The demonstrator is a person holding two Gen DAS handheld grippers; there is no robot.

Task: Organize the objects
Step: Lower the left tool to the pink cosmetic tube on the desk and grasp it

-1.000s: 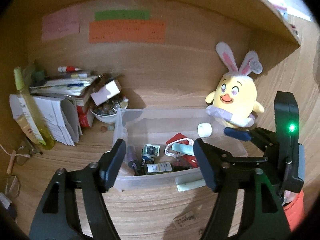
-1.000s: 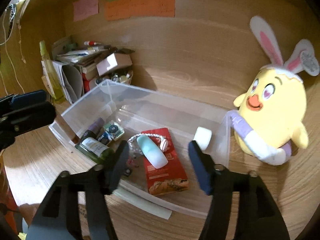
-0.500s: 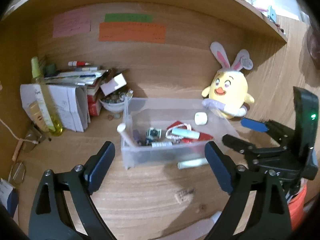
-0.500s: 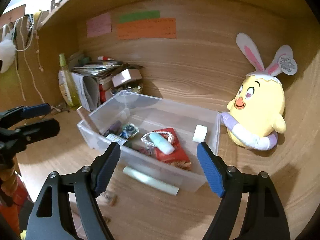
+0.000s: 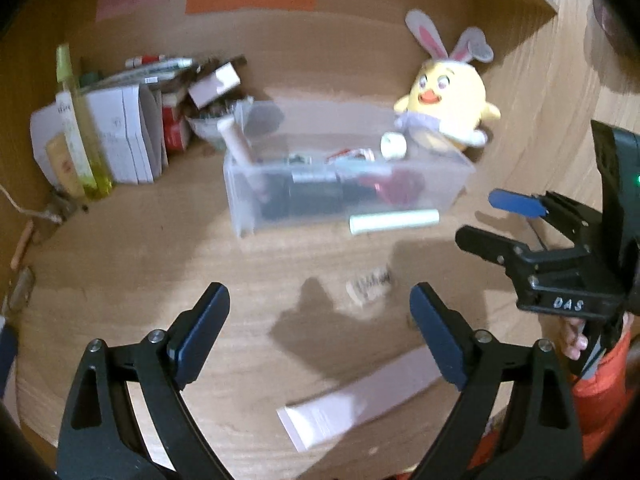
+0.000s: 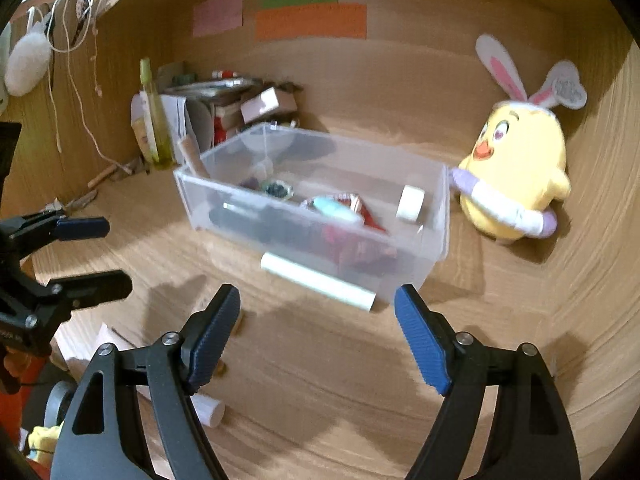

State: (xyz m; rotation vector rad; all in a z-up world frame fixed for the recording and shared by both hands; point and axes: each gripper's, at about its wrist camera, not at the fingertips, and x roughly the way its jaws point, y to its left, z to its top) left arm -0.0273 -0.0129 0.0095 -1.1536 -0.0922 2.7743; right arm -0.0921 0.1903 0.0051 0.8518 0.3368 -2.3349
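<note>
Fig.: L gripper (image 5: 320, 320) & R gripper (image 6: 316, 320), jaws apart, nothing btwn, hover over desk (image 5: 160, 248). Clear bin (image 5: 344, 196) holds sorted items; pale tube (image 5: 394, 221) lies just outside front wall, pink tube (image 5: 360, 400) nearer, likely next pickups.

Clear plastic bin (image 6: 434, 216), open-topped, standing upright on the wooden worktop (image 6: 320, 360). Inside lie a white roll (image 6: 411, 203) against one end wall, a pale blue oblong item (image 6: 334, 208) over a red packet (image 6: 360, 210), and dark bottles, blurred. A pale green tube (image 6: 316, 282) lies flat on the worktop, just beside the bin's front wall. A pinkish-white tube (image 5: 360, 400) lies flat, well apart from the bin.
</note>
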